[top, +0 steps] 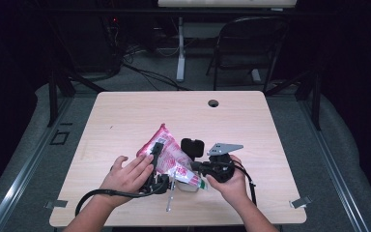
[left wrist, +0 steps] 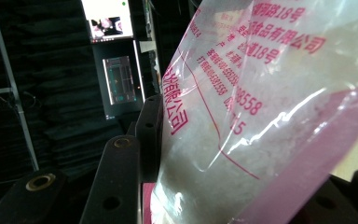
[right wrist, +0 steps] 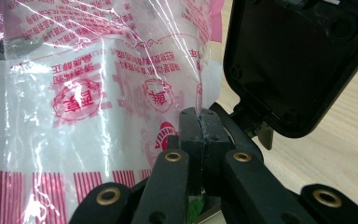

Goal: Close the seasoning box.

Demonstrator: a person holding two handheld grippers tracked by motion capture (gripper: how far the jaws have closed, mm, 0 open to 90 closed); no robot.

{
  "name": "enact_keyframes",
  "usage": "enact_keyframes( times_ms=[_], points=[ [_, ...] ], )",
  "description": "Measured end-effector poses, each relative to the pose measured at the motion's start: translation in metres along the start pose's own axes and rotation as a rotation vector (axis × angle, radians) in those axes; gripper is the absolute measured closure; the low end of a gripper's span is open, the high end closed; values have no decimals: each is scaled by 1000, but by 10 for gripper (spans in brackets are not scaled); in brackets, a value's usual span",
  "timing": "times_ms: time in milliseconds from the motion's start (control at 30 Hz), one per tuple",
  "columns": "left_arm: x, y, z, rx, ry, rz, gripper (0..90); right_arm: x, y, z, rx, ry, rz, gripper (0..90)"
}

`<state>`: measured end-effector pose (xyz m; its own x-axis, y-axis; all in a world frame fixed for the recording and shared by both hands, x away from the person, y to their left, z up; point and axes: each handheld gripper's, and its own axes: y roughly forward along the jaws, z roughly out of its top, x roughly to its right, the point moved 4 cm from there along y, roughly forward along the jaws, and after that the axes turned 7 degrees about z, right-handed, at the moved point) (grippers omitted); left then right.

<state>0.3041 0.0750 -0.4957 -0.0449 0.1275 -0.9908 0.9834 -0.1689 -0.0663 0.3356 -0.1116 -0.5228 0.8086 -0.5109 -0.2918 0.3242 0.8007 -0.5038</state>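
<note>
High view shows a person at a wooden worktop (top: 125, 116) with a claw in each hand, and between the two claws is a clear plastic bag (top: 166, 152) with pink and red print. The bag stands tilted, its upper corner pointing away from the person, and its lower end is down near the worktop between the hands.

The left claw (top: 155, 153) reaches up along the left side of the bag, with the left hand (top: 128, 174) behind it, fingers spread. In the left gripper view the bag (left wrist: 261, 116) goes between the two jaws: one black jaw stands to the left of the plastic and the other is at the lower right edge. The jaws are about half closed and the plastic lies against the left one; if both pads press it, I cannot tell.

The right claw (top: 196, 167) is at the right lower part of the bag, held by the right hand (top: 229, 181). In the right gripper view its jaws are fully together (right wrist: 199, 128) and pinch a thin fold of the bag (right wrist: 98, 93). Just behind and right of this claw is a black pad-like part (right wrist: 298, 60) above the worktop.
</note>
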Motion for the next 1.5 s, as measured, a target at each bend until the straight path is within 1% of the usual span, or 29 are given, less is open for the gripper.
enact_keyframes(
  times_ms=[100, 133, 267, 367, 467, 500, 567, 700, 733, 767, 900, 933, 967, 1033, 1100, 1133, 1500],
  points=[
    [-1, 0, 0, 1, 10, 3, 633, 0, 0, 0, 1, 0, 0, 899],
    [-2, -1, 1, 5, 18, 13, 634, 0, 0, 0, 0, 0, 0, 900],
    [-1, -1, 1, 5, 17, 10, 635, 0, 0, 0, 8, 3, 0, 899],
    [-2, -2, 1, 7, 27, 21, 636, 0, 0, 0, 3, -1, 0, 899],
    [-3, -2, 1, 3, 34, 21, 636, 0, 0, 0, 2, -1, -1, 900],
    [-2, -3, 1, -1, 29, 10, 637, 0, 0, 0, 3, -1, -1, 900],
    [-2, -3, 1, 2, 24, 11, 637, -1, 0, 0, 4, -2, 0, 899],
    [-2, -3, 1, 2, 26, 13, 638, -1, 0, 0, 6, -2, 1, 899],
    [-3, -3, 1, 8, 37, 21, 639, -1, 0, 0, 6, -2, 1, 900],
    [-3, -3, 1, 7, 36, 24, 639, -1, 0, 0, 6, -2, 1, 899],
    [-4, -4, 2, 10, 40, 26, 639, -1, 0, 0, 7, -2, 0, 900],
    [-3, -4, 1, 6, 36, 18, 639, -1, 0, 0, 7, -2, 0, 899],
    [-4, -4, 1, 6, 37, 19, 640, -1, 0, 0, 9, -2, -1, 900],
    [-5, -4, 2, 14, 45, 28, 640, -1, 0, 0, 14, -1, -1, 900],
    [-4, -4, 2, 7, 40, 23, 640, -1, 0, 0, 10, -4, -2, 900],
    [-4, -5, 2, 9, 42, 30, 640, -1, 0, 0, 11, -3, -3, 900],
    [-5, -4, 2, 12, 38, 29, 640, -1, 0, 0, 15, 0, -1, 899]
  ],
)
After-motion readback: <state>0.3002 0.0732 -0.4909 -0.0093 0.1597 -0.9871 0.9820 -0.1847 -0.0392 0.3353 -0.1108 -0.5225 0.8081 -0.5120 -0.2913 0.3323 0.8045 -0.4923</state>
